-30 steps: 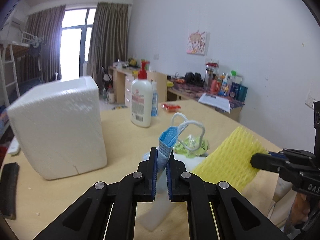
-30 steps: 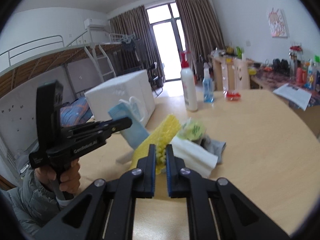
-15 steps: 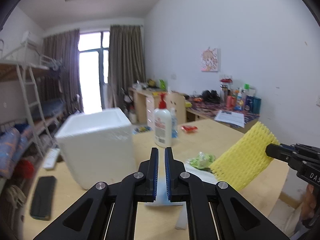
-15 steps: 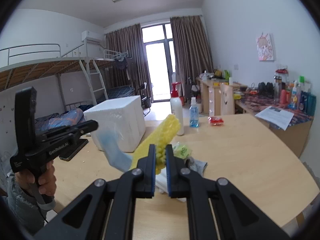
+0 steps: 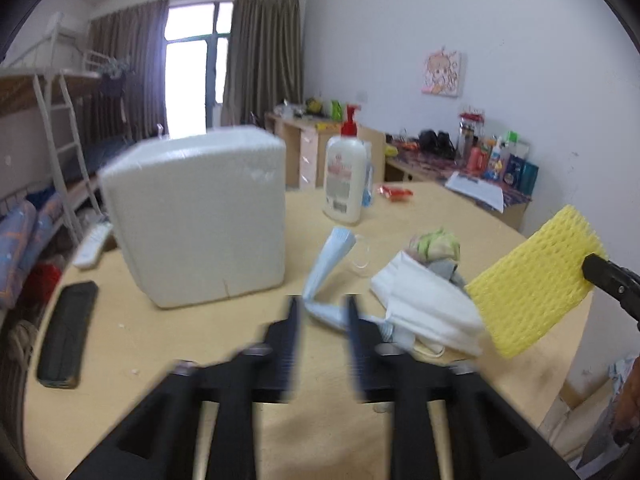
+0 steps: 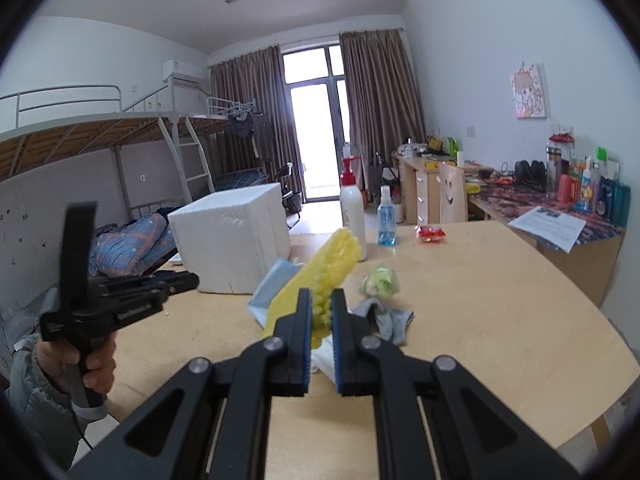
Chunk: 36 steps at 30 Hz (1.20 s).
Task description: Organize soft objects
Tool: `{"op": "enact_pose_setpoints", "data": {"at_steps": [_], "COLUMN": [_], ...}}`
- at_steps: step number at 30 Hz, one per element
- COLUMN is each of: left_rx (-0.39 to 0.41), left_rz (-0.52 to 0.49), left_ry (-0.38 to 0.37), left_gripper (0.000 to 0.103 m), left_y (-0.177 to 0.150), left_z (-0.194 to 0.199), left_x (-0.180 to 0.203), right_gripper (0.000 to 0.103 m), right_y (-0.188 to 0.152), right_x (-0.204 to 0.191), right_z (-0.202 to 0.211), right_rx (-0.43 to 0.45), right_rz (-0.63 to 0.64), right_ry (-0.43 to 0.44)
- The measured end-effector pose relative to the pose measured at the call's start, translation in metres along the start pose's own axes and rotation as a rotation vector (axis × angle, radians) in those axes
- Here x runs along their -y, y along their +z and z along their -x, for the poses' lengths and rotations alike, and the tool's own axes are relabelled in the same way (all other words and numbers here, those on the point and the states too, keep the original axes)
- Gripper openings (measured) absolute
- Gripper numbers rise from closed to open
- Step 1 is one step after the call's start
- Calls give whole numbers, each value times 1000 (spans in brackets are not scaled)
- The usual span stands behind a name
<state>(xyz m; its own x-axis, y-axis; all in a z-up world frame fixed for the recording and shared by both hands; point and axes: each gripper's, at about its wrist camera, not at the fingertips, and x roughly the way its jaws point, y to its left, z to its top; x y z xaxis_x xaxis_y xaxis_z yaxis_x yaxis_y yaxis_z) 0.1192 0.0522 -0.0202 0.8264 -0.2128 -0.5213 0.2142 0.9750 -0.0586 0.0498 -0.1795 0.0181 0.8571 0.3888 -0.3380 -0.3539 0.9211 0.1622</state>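
The left gripper [image 5: 322,316] had just been opening its jaws, and they stood apart with nothing pressed between the pads; the pale blue face mask [image 5: 330,268] it had been carrying lay crumpled on the wooden table [image 5: 120,344], one end rising between the blurred fingers and the rest folded toward the white foam box [image 5: 196,216]. The right gripper [image 6: 321,312] was clamped narrowly on the yellow foam net [image 6: 320,276], holding it up off the table, so that piece had not yet been set anywhere. Near the mask sat a small heap of the other soft things: a white folded cloth [image 5: 424,304], a grey rag [image 6: 388,318] and a green crumpled bag [image 6: 380,282], all touching or just beside one another. Judged from this, the mask looked delivered to the heap's edge, though loosely and not flattened, while the yellow net remained to be placed. Whether the heap or the foam box was the intended place could not be told, and the box's inside was hidden. A lotion bottle [image 5: 346,184], a small spray bottle [image 6: 387,220] and a red packet [image 6: 431,233] stood further back, apart from the soft things
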Motion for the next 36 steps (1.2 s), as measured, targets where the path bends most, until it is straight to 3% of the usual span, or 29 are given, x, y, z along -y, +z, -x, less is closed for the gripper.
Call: {"op": "enact_pose_setpoints", "data": {"at_steps": [2, 13, 19, 27, 32, 36], "left_rx": [-33, -214, -258, -332, -324, -249], "left_rz": [11, -6, 26, 51, 53, 51], "left_ry": [-5, 6, -11, -8, -3, 9], "left_gripper": [80, 79, 57, 15, 9, 7], "left_y": [0, 16, 19, 14, 15, 26], "left_z": [-12, -89, -111, -130, -128, -108], "left_x": [-1, 4, -1, -9, -10, -8], "right_gripper": [11, 11, 11, 11, 11, 11], "right_y": [-3, -13, -13, -14, -13, -12], "right_x": [3, 16, 23, 26, 25, 24], "right_z": [-3, -18, -25, -34, -34, -33], "right_rx": [-11, -53, -70, -89, -94, -91], "right_rz": [-7, -36, -44, -50, -51, -48], "right_ry": [-1, 6, 3, 15, 11, -1]}}
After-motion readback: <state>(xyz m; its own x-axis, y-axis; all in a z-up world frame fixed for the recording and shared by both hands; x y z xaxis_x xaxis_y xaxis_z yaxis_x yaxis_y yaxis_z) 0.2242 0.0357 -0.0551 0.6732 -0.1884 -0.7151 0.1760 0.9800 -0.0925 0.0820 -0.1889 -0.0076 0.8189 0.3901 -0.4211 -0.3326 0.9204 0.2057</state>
